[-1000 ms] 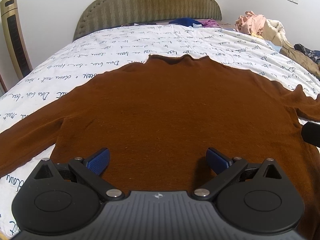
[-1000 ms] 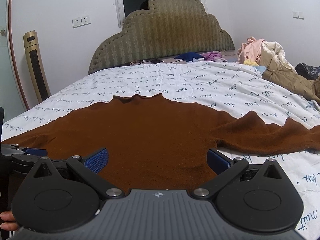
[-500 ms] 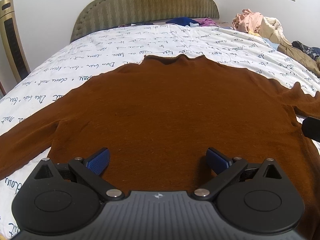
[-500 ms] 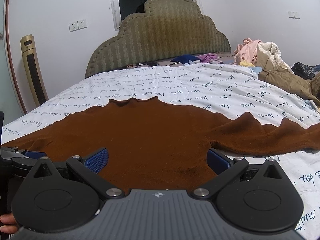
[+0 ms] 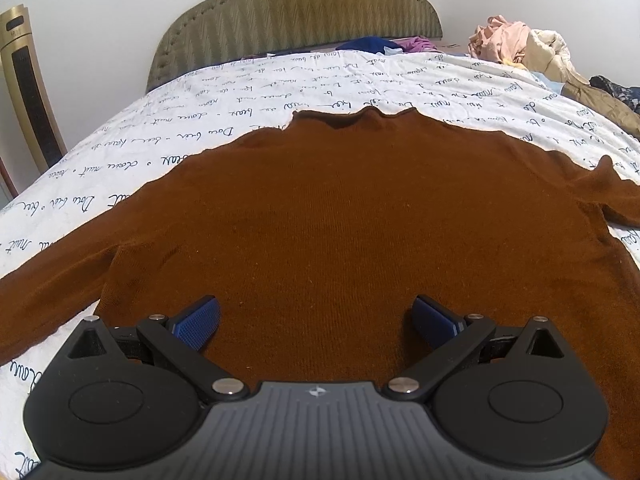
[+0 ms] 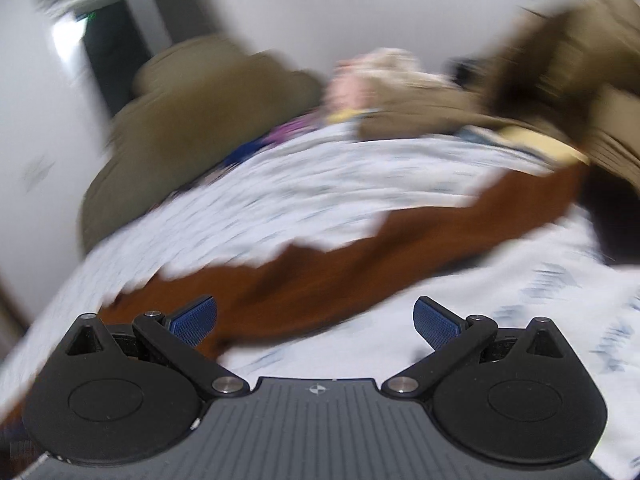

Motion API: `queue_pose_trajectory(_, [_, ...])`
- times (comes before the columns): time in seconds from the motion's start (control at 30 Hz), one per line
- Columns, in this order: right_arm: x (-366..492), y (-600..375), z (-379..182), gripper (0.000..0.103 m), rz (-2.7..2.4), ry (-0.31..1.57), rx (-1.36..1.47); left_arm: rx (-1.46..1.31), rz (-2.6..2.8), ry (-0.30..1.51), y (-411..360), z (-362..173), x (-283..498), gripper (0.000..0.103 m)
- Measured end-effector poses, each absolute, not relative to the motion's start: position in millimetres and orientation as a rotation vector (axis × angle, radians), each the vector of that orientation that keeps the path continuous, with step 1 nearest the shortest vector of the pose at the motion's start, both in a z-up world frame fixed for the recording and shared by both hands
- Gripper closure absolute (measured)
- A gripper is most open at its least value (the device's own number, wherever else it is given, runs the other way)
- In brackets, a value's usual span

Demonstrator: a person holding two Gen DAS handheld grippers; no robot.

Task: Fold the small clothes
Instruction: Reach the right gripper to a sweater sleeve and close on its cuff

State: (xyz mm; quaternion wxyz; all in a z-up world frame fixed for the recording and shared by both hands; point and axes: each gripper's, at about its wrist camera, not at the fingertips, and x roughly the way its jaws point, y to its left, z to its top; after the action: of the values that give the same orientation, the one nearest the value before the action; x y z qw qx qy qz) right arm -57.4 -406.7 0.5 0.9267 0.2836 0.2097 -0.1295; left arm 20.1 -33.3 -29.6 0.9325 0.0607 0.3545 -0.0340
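White printed bedding (image 5: 256, 132) carries the brown sweater (image 5: 360, 220), spread flat with its collar toward the headboard; the left gripper (image 5: 316, 320) hovers over the hem, jaws wide and empty. Blurred now, the right gripper (image 6: 316, 320) has swung toward the right sleeve (image 6: 400, 248), wide apart, holding nothing, probably starting the sleeve fold. No containers visible.
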Motion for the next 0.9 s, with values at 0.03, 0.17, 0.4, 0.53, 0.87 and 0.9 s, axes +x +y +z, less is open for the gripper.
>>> queue_pose_trajectory(0.03, [-63, -428, -6, 0.0, -0.317, 0.408, 0.639, 0.129, -0.069, 0.725, -34, -30, 20, 0.0])
queue_pose_trajectory(0.17, [-71, -489, -23, 0.005, -0.508, 0.346, 0.75, 0.141, -0.068, 0.727, -36, -30, 20, 0.0])
queue_pose_trajectory(0.4, [-64, -554, -57, 0.03, -0.58, 0.334, 0.958, 0.151, -0.064, 0.733, -37, -32, 20, 0.0])
queue_pose_trajectory(0.53, [-52, -563, -58, 0.038, -0.582, 0.315, 0.949, 0.162, -0.063, 0.731, -39, -31, 20, 0.0])
queue_pose_trajectory(0.87, [-28, -595, -56, 0.092, -0.66, 0.333, 0.974, 0.128, -0.084, 0.724, -30, -21, 14, 0.0])
queue_pose_trajectory(0.9, [-29, -591, -49, 0.092, -0.667, 0.328, 0.927, 0.121, -0.087, 0.72, -27, -18, 13, 0.0])
